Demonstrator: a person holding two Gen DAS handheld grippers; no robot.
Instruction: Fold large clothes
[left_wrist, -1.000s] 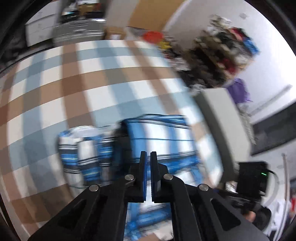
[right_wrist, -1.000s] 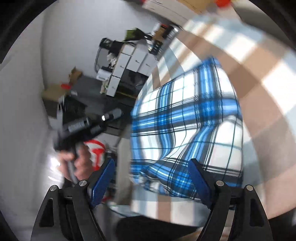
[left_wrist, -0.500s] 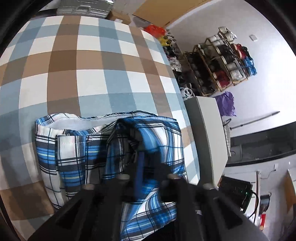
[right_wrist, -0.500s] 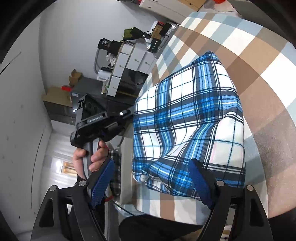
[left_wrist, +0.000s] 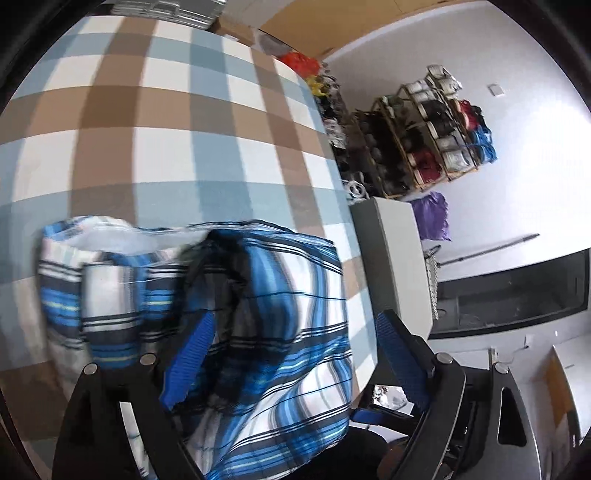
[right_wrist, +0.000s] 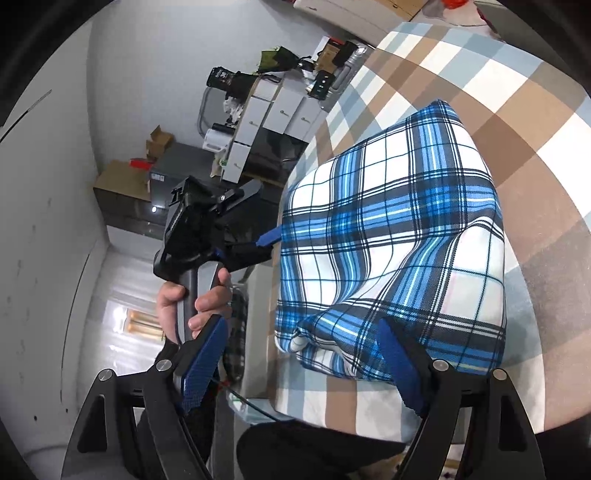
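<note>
A blue, white and black plaid garment (left_wrist: 280, 332) lies folded into a thick bundle on the checkered tablecloth (left_wrist: 166, 147), close to the near edge. My left gripper (left_wrist: 295, 354) hovers over the bundle's near right part. Its jaws are opening and stand wide, with the cloth under and between them but the pads (left_wrist: 188, 354) not pressing it. In the right wrist view the garment (right_wrist: 388, 240) shows as a neat rectangle. My right gripper (right_wrist: 299, 363) is open at its near left corner and grips nothing. A hand (right_wrist: 195, 299) holds the left gripper (right_wrist: 264, 243) against the bundle's left edge.
A white cabinet (left_wrist: 395, 258) stands by the table's right edge, with a shoe rack (left_wrist: 424, 140) behind it. White boxes and dark gear (right_wrist: 273, 110) fill the left side of the right wrist view. A silver case (left_wrist: 166, 11) sits beyond the table's far end. A dark-clothed body (right_wrist: 314, 450) is at the near edge.
The left jaws went from shut to wide apart, and the left gripper tilted down closer over the bundle. The right gripper kept still and open.
</note>
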